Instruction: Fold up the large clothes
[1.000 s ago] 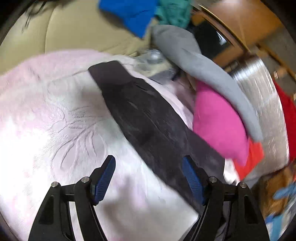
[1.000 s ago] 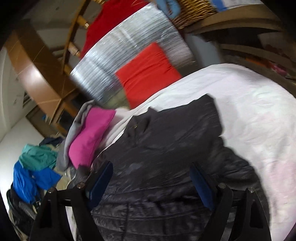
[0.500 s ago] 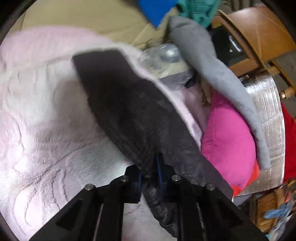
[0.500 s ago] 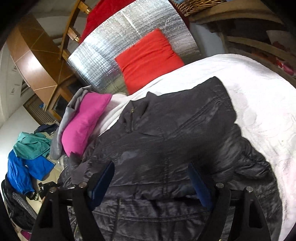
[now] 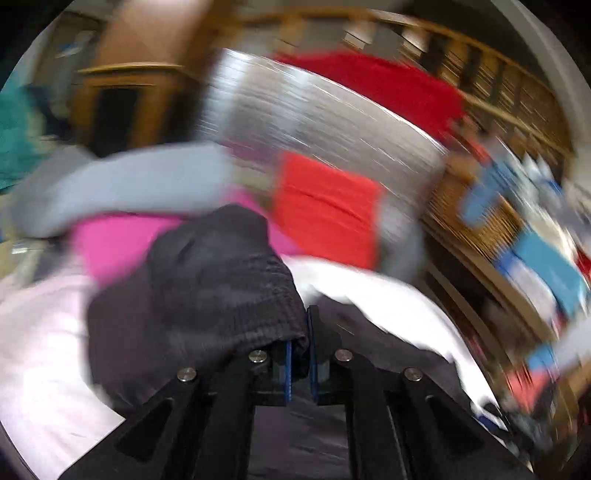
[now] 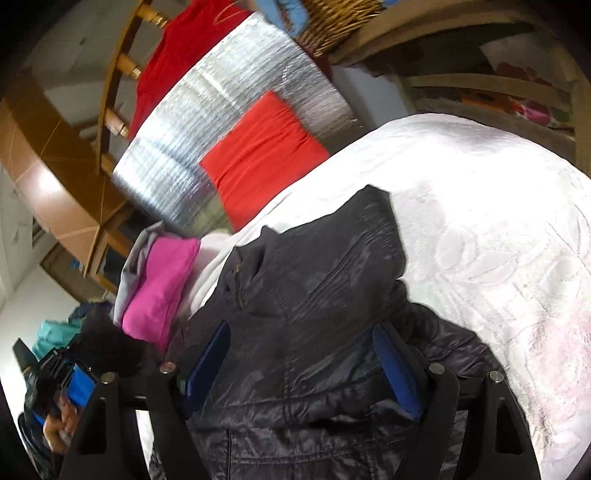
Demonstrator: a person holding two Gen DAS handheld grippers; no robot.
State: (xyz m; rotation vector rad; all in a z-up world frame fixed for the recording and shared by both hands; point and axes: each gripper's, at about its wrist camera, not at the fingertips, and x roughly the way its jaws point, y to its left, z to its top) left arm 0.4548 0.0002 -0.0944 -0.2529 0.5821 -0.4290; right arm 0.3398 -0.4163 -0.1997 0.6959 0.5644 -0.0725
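- Jacket (image 6: 314,314) — dark, quilted, slightly shiny — lies spread on a white bedspread (image 6: 480,221), its collar end toward a stack of other clothes.
- Beside the jacket's upper edge sit a pink folded garment (image 6: 159,291) and a grey one (image 6: 133,258) against it; further back an orange-red folded piece (image 6: 258,155) leans on a silver foil-like panel (image 6: 221,96), with a red garment (image 6: 177,48) hanging behind that.
- A wicker basket (image 6: 340,22) and wooden furniture (image 6: 55,155) crowd the far side; blue and teal clothes (image 6: 55,332) are heaped at the left edge.
- The right wrist view is sharp and shows the whole jacket body with its zip and seams; the left wrist view is heavily smeared and shows only a bunched fold (image 5: 207,288) of dark fabric.
- The left hand-held gripper (image 5: 299,354) is clamped on that fold, blue pads nearly together with cloth pinched between them.
- The right hand-held gripper (image 6: 303,365) hangs over the jacket's middle with its pads wide apart — whether they touch the fabric I cannot tell.
- At the lower left of the right view, the other gripper's body and a hand (image 6: 62,417) appear.
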